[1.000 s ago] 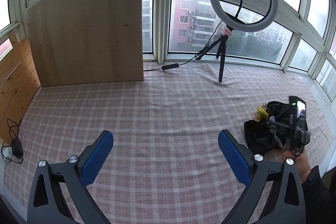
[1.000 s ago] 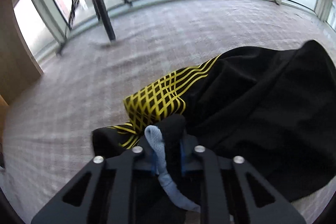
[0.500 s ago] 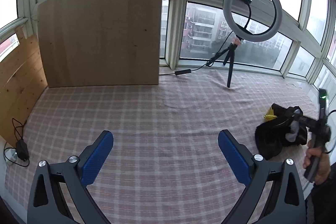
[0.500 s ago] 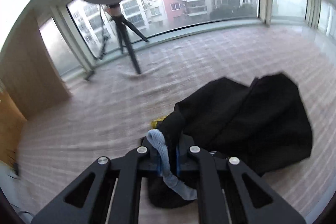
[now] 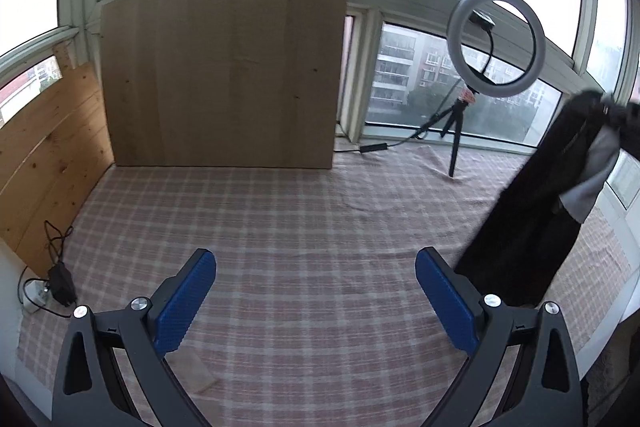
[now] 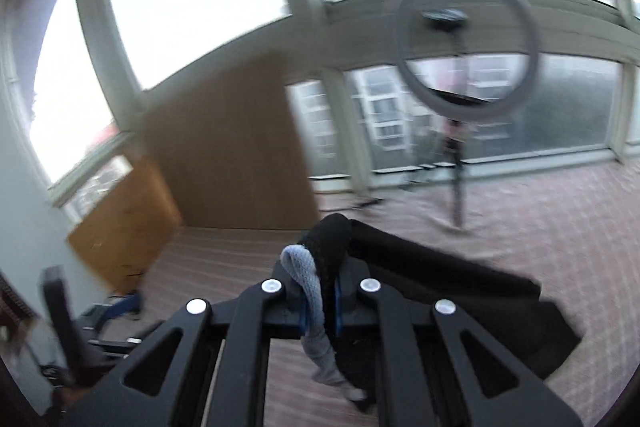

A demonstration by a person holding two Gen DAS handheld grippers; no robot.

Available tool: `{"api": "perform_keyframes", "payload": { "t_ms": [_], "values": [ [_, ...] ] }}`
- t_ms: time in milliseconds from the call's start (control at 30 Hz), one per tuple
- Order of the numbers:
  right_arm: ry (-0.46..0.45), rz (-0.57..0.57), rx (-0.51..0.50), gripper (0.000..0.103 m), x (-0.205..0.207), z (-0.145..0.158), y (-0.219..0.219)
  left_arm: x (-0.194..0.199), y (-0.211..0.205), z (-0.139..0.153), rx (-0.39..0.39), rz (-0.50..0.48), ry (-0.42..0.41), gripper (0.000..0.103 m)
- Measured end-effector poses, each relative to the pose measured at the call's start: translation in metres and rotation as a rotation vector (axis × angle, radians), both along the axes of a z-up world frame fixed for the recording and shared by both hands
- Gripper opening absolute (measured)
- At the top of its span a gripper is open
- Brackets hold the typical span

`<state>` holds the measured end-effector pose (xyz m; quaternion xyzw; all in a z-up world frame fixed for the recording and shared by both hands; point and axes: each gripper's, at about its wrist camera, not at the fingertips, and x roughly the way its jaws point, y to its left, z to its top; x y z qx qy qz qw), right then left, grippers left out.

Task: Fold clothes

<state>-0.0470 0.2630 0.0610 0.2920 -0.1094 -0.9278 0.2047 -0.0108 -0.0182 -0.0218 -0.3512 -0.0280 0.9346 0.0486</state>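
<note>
Black garment [image 6: 440, 291] dangles from raised, clamped right claw [image 6: 320, 291].

An enclosed apartment balcony or sunroom, set up for filming: curved window frames [image 5: 372, 75] wrap the far edge, overlooking residential blocks [image 5: 394, 67]. A checked cloth [image 5: 304, 227] covers the floor, a ring light on a tripod [image 5: 496, 43] stands by the glass, and wooden boards [image 5: 224, 71] lean in the left corner.

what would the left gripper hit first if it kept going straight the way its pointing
Probably the checked cloth ahead of it. The left gripper is open, tilted downward, with nothing between its fingers. The hanging black garment is off to its right, and the wooden board stands farther back.
</note>
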Motion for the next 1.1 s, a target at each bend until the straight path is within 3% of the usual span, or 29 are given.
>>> {"api": "perform_keyframes", "payload": {
  "t_ms": [133,200,300,367,467,533,633,767,833,900,967,1100],
  "values": [
    [-0.015,0.042,0.006,0.009,-0.016,-0.002,-0.024,0.002,-0.020,0.000,-0.018,0.030,0.002,0.100],
    [-0.073,0.033,0.056,0.016,-0.033,-0.021,-0.026,0.000,-0.029,-0.002,-0.031,0.038,-0.006,0.100],
    [-0.235,0.030,0.171,0.042,-0.073,-0.083,-0.022,-0.012,-0.038,-0.013,-0.044,0.031,-0.042,0.100],
    [-0.348,-0.012,0.191,0.042,-0.089,-0.125,-0.007,-0.024,-0.041,-0.026,-0.066,0.011,-0.082,0.100],
    [-0.461,-0.043,0.080,0.042,-0.097,-0.167,0.022,-0.038,-0.039,-0.051,-0.125,-0.044,-0.138,0.100],
    [-0.471,-0.043,0.039,0.042,-0.090,-0.179,0.036,-0.047,-0.036,-0.070,-0.137,-0.098,-0.180,0.100],
    [-0.470,-0.046,0.115,0.042,-0.088,-0.189,0.045,-0.056,-0.028,-0.100,-0.131,-0.182,-0.248,0.100],
    [-0.493,0.000,0.142,0.042,-0.093,-0.205,0.049,-0.065,-0.008,-0.136,-0.182,-0.268,-0.318,0.100],
    [-0.499,0.042,0.145,0.042,-0.091,-0.208,0.046,-0.069,-0.002,-0.147,-0.199,-0.295,-0.332,0.098],
    [-0.508,0.112,0.164,0.042,-0.093,-0.211,0.034,-0.070,-0.002,-0.149,-0.158,-0.338,-0.336,0.093],
    [-0.503,0.209,0.239,0.043,-0.094,-0.213,0.013,-0.068,-0.002,-0.149,-0.127,-0.383,-0.336,0.093],
    [-0.455,0.366,0.448,0.046,-0.101,-0.224,-0.036,-0.065,0.010,-0.153,-0.180,-0.435,-0.331,0.093]
  ]
}}
